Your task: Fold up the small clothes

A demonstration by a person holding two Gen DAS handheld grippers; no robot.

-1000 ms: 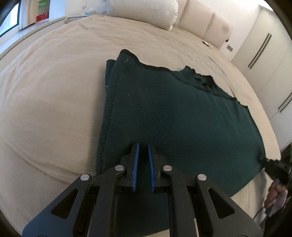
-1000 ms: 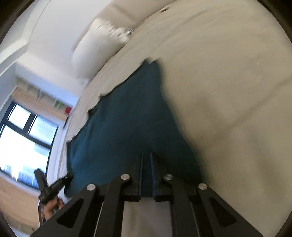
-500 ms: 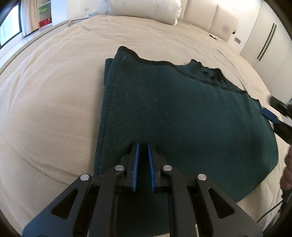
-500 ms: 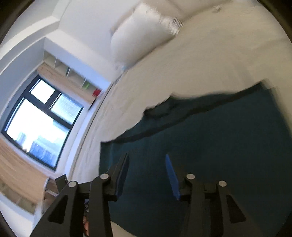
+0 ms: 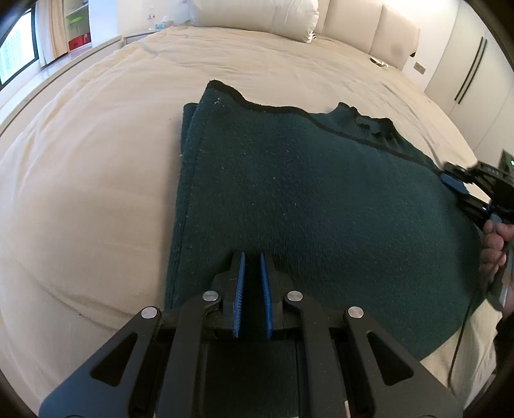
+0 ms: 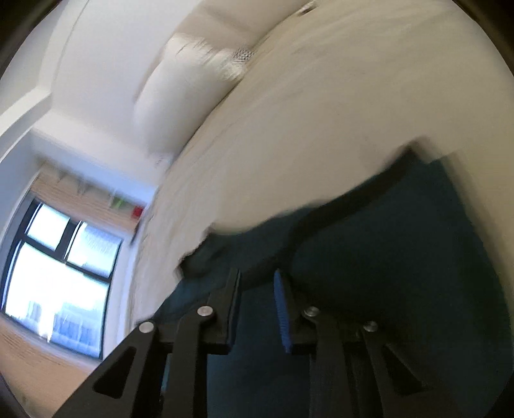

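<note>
A dark green knitted garment (image 5: 305,193) lies flat on the cream bed (image 5: 80,160), its left side folded over and its black-trimmed edge at the far side. My left gripper (image 5: 252,260) is at the garment's near edge, shut with the cloth between its blue pads. My right gripper (image 5: 449,180), held by a hand (image 5: 496,244), is at the garment's far right edge. In the blurred right wrist view its jaws (image 6: 257,279) are closing over the garment (image 6: 401,257) near the black trim, with a gap still showing and no cloth pinched.
A white pillow (image 5: 253,13) and a padded headboard (image 5: 395,29) stand at the far end of the bed. White wardrobe doors (image 5: 475,70) line the right side. A window (image 6: 54,273) and shelves are on the left. Bare sheet surrounds the garment.
The right gripper let go of the garment's near right corner, opened, and travelled along the right edge to the far side, where its jaws have narrowed. The left gripper stayed put.
</note>
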